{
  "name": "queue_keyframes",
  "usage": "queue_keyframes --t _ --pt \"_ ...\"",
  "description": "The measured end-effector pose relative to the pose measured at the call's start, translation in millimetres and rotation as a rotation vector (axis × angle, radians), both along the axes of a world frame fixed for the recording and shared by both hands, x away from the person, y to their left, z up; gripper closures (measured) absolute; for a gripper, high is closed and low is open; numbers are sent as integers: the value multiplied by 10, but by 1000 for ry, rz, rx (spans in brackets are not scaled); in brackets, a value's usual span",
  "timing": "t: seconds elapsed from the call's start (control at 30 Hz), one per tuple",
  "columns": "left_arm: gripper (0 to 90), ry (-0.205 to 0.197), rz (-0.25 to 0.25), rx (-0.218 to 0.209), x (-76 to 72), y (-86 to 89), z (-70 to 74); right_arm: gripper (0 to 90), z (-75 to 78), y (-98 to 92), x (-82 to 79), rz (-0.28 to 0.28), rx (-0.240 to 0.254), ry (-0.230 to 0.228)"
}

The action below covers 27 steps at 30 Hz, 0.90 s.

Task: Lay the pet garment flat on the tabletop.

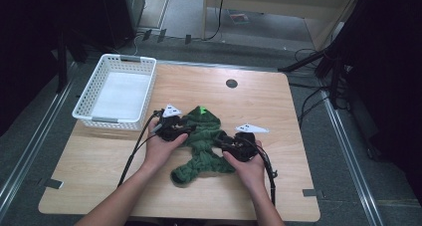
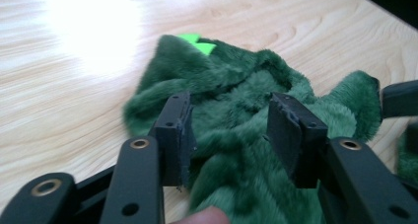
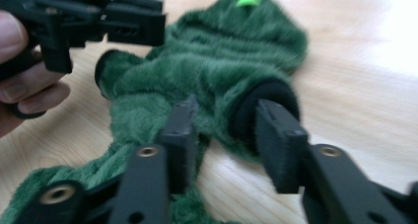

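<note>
Here green garment [image 1: 201, 141] between tongs (both agape).

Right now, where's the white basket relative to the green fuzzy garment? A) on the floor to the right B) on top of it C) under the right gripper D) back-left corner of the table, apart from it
D: in the high view the white basket stands at the table's back-left corner, a strip of bare wood between it and the green garment lying mid-table.
</note>
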<state>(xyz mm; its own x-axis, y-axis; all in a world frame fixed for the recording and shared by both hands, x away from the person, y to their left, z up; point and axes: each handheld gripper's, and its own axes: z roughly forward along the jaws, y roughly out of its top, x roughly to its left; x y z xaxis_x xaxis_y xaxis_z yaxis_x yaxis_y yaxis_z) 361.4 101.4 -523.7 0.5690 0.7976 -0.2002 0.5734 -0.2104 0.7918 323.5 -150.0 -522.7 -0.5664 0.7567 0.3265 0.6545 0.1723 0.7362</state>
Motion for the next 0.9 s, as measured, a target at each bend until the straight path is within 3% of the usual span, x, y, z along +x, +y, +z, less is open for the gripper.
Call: queue_keyframes --t 0.07,0.13,0.23,0.3,0.43,0.5,0.57,0.63,0.7,0.83,0.9 --pt "504 16 -32 54 53 -79 -47 531 -48 69 28 5 -41 -8" --pt "526 26 -55 87 74 -124 -93 636 -85 121 43 2 -83 -25" --pt "615 21 -80 130 74 -148 -129 808 -96 138 40 32 -94 -33" --pt "708 24 -77 125 77 -141 -125 879 -76 124 27 40 -99 -48" --pt "859 -5 -12 100 106 -91 -69 894 -37 69 31 29 -82 -48" --pt "882 -8 14 67 125 -46 -40 894 -19 39 33 18 -72 -48" --pt "866 -10 37 21 143 7 -6 893 -10 15 33 11 -67 -53" --pt "829 -3 26 -42 163 66 16 889 -2 5 30 7 -59 -55" --pt "742 6 5 -55 176 84 15 882 -1 1 31 14 -57 -52" --pt "502 69 -92 9 199 2 -71 862 -41 24 36 37 -73 -25" --pt "485 43 -144 70 149 -74 -111 860 -65 39 41 45 -77 -12"
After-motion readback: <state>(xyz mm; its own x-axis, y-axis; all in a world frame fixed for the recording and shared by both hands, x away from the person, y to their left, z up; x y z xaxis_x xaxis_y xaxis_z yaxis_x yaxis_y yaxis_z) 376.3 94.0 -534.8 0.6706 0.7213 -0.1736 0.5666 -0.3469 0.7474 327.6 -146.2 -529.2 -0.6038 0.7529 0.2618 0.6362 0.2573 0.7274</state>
